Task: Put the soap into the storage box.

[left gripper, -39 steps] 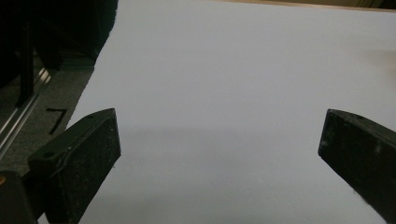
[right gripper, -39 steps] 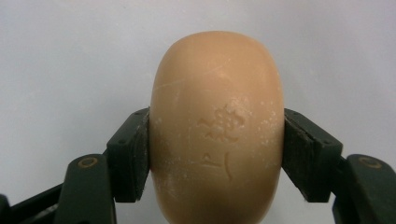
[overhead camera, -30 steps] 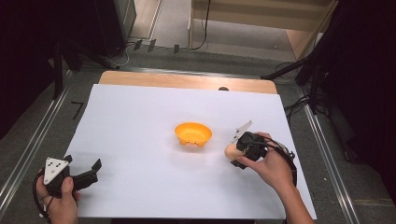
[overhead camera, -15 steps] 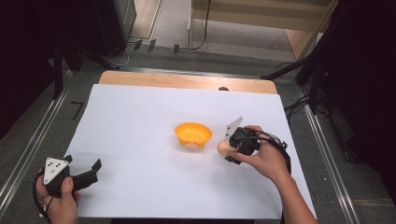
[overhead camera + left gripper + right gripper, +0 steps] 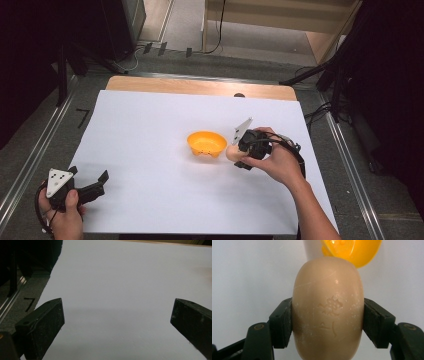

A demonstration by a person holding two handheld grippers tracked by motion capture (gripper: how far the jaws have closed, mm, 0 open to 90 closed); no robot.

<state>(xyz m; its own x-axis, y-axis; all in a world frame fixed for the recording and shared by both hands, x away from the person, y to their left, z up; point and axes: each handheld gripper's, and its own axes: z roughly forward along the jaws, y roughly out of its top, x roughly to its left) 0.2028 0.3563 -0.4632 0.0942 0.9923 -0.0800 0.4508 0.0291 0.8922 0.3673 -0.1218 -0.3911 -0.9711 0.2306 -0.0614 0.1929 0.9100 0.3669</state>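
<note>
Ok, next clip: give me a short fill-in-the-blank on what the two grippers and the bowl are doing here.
1. The right gripper has its jaws clamped on a beige bar of ____.
2. The bowl on the white sheet is coloured ____.
3. The left gripper has its jaws ____, with nothing between them.
4. In the high view, the soap is beside the bowl, not ____ it.

Missing words: soap; orange; open; inside

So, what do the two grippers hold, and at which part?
Right gripper clamps a beige soap bar across its two long sides. Left gripper is open, holding nothing.
</note>
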